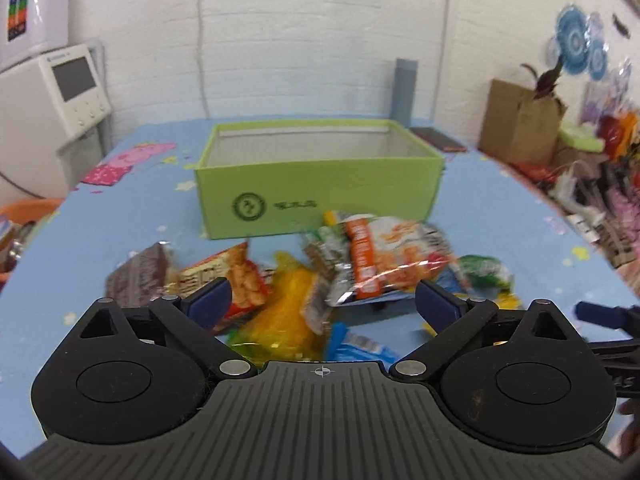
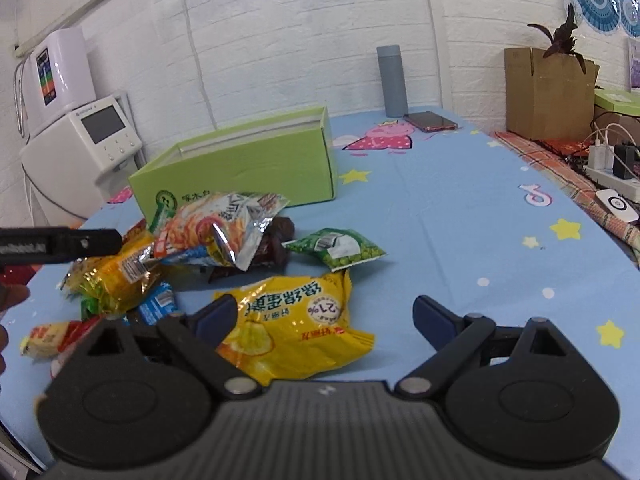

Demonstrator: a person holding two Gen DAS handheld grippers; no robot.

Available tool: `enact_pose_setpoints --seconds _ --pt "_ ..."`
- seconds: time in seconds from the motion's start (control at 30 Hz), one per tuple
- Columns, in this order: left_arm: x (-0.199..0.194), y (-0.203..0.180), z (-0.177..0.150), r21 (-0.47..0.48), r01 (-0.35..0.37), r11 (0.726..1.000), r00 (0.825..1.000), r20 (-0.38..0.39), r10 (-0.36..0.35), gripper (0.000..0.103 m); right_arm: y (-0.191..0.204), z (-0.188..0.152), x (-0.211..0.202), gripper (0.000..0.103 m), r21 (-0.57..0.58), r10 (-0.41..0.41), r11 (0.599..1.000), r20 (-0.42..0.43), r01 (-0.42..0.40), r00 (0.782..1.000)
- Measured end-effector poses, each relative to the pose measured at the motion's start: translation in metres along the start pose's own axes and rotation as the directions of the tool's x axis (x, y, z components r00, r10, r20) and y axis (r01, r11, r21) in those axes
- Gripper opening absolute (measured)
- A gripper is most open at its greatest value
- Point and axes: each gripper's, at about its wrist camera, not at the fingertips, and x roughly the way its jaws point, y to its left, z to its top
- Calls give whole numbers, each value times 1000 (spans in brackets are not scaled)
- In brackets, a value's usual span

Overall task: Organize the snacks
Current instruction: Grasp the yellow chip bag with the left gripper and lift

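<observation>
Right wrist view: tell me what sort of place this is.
Probably a lived-in home room, not a lab: a cartoon-print tablecloth covers the table, a countertop water dispenser stands against the white brick wall, and a phone and chargers on a power strip lie nearby.

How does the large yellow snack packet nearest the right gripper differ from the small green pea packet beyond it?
The large yellow snack packet is clearly bigger than the small green pea packet. The yellow one lies partly between the open right gripper's fingers; the green one lies farther off, alone. Both lie flat on the blue cloth, outside the green box.

White brick wall; blue cartoon tablecloth.
</observation>
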Motion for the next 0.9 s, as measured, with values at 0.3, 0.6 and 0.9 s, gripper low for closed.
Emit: enact_pose_setpoints --seconds 0.3,0.6,0.9 --pt "68 -37 -4 -179 271 946 913 -263 -312 80 0 -16 16 94 -45 21 999 -66 -24 998" --pt "92 -44 -11 -198 319 927 870 -327 -369 41 11 -18 35 93 -83 92 991 -99 -101 991" --pt "85 -26 10 -169 319 932 895 -269 -355 79 7 -8 19 92 -47 102 993 -60 -104 993"
